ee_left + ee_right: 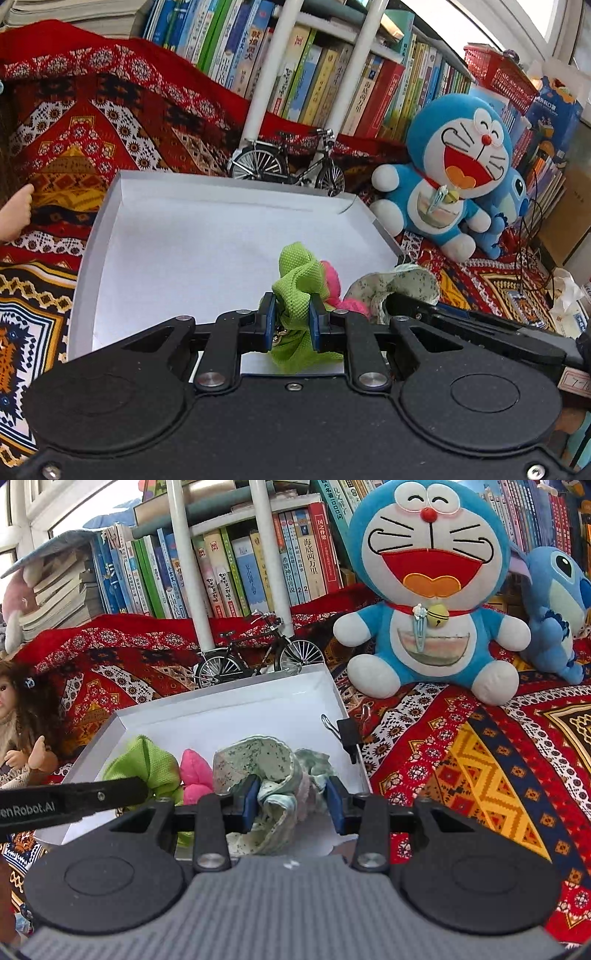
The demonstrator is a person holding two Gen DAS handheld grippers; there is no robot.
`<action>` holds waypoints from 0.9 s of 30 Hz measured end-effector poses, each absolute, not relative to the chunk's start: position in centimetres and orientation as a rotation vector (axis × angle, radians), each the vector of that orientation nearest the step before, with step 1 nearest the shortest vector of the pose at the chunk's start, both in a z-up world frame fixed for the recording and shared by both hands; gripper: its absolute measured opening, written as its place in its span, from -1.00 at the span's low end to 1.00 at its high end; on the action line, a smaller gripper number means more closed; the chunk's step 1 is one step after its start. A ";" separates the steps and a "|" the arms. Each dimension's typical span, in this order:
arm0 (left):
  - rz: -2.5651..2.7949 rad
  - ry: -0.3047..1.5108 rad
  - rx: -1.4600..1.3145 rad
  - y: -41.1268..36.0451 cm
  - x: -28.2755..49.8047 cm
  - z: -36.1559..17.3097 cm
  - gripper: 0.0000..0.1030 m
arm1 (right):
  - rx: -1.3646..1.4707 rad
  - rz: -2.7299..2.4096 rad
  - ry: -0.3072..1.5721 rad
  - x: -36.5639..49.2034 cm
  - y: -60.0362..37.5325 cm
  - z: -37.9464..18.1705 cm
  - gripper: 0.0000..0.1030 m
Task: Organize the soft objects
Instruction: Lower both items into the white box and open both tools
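Green scrunchie (300, 280) sits clamped in our left hand-held gripper (292, 323), floral scrunchie (275, 771) in our right hand-held gripper (293, 805); we judge both should release low inside the white box (184, 229), at six o'clock.

Printed "enRobot.AI" on left hand-held gripper (66, 805); "海底两万里" on a book spine (308, 557); "国之脊梁" on red spine (322, 528).

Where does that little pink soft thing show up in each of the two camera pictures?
Left wrist view: the pink soft toy sits low and right of centre, peeking out behind the green scrunchie.
Right wrist view: it sits left of centre, between the green and floral scrunchies.
Shared landmark: the model bicycle behind the white tray.
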State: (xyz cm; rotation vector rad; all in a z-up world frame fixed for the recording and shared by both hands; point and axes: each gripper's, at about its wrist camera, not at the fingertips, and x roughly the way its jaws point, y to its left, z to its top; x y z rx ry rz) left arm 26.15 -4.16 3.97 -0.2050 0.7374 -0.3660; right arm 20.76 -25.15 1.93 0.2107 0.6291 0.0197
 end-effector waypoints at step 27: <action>-0.367 0.670 -0.167 -4.1 23.3 5.5 0.02 | 0.309 0.002 0.583 18.6 -27.0 3.3 0.57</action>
